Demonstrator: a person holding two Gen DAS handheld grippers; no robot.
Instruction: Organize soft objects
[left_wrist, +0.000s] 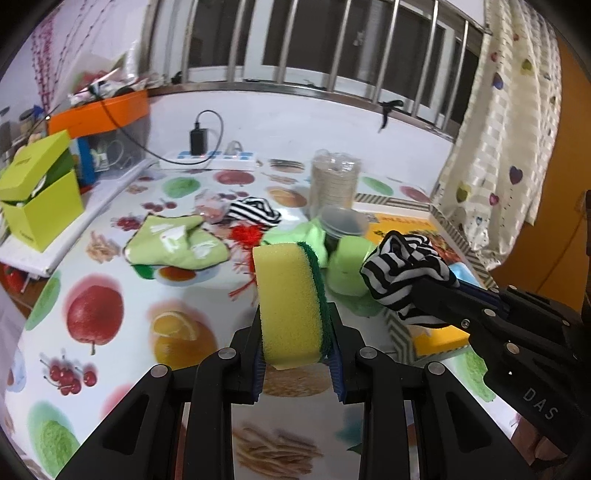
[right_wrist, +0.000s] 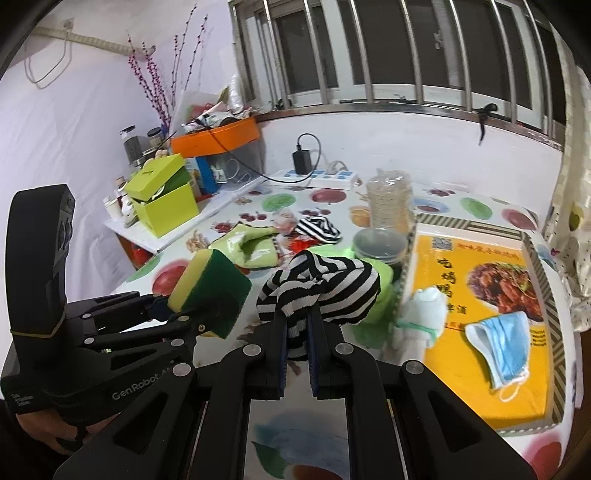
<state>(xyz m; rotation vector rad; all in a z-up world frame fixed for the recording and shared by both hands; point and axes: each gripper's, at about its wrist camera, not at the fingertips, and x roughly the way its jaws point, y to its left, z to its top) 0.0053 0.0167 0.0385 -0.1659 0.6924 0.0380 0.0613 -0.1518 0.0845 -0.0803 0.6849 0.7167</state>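
My left gripper (left_wrist: 297, 325) is shut on a yellow sponge with a green scrub side (left_wrist: 290, 302) and holds it above the fruit-print table; the sponge also shows in the right wrist view (right_wrist: 210, 286). My right gripper (right_wrist: 298, 328) is shut on a black-and-white striped sock (right_wrist: 325, 291), also seen in the left wrist view (left_wrist: 404, 273). A second striped sock (left_wrist: 255, 211) lies farther back, next to a green oven mitt (left_wrist: 177, 245). A shallow yellow box tray (right_wrist: 480, 291) on the right holds a blue face mask (right_wrist: 502, 343) and a white cloth (right_wrist: 421, 314).
A stack of clear plastic cups (left_wrist: 334, 181), a dark lidded cup (left_wrist: 341, 221) and green cloths (left_wrist: 347, 269) stand near the tray. A lime-green box (left_wrist: 40, 199), an orange bin (left_wrist: 99, 114) and a power strip (left_wrist: 210, 158) stand at the back left. A curtain (left_wrist: 509, 129) hangs at right.
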